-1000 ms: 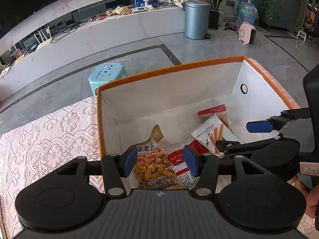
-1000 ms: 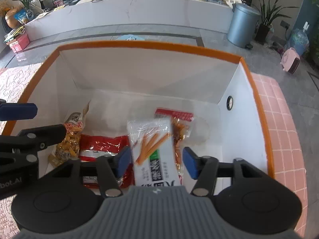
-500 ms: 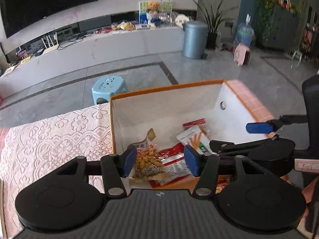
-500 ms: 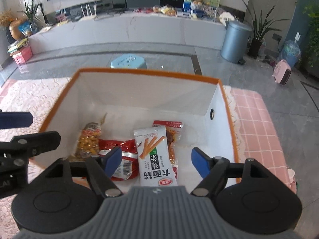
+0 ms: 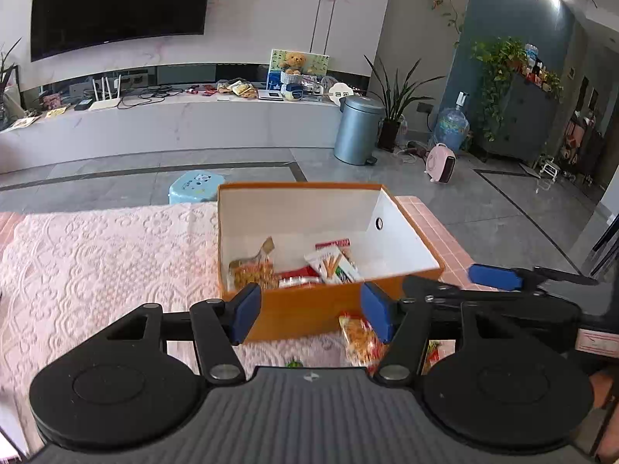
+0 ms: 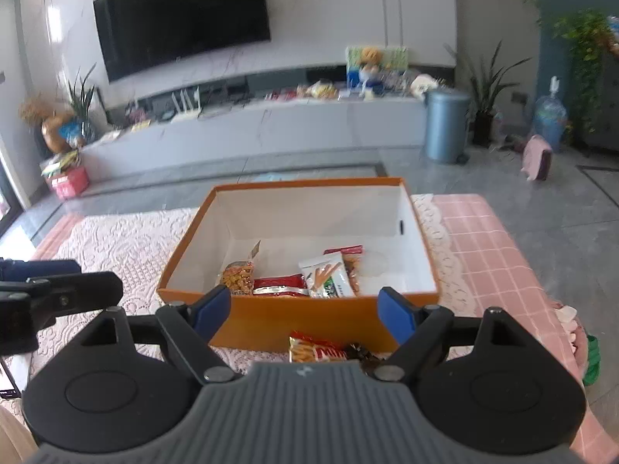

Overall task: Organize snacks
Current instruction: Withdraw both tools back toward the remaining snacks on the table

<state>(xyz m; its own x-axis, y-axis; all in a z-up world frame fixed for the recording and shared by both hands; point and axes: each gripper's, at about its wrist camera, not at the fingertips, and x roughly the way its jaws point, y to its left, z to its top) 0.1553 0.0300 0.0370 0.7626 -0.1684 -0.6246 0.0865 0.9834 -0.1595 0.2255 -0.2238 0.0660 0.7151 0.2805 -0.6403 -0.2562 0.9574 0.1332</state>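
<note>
An orange box with white walls stands on the lace cloth. Inside lie a yellow bean packet, a red packet, a white stick-snack packet and a red-topped packet. My left gripper hangs in front of the box, jaws opening, nothing between them. My right gripper is also in front of the box, jaws opening and empty. On the cloth before the box lie an orange snack packet and a dark one.
The pink lace cloth stretches left of the box; a pink checked cloth covers the right end. Past the table's far edge stand a blue stool and a grey bin. Something green hangs at the right edge.
Both grippers pulled back and up out of the box and opened wider. The white stick-snack packet that sat between the right fingers now lies in the box. Packets before the box came into view.
</note>
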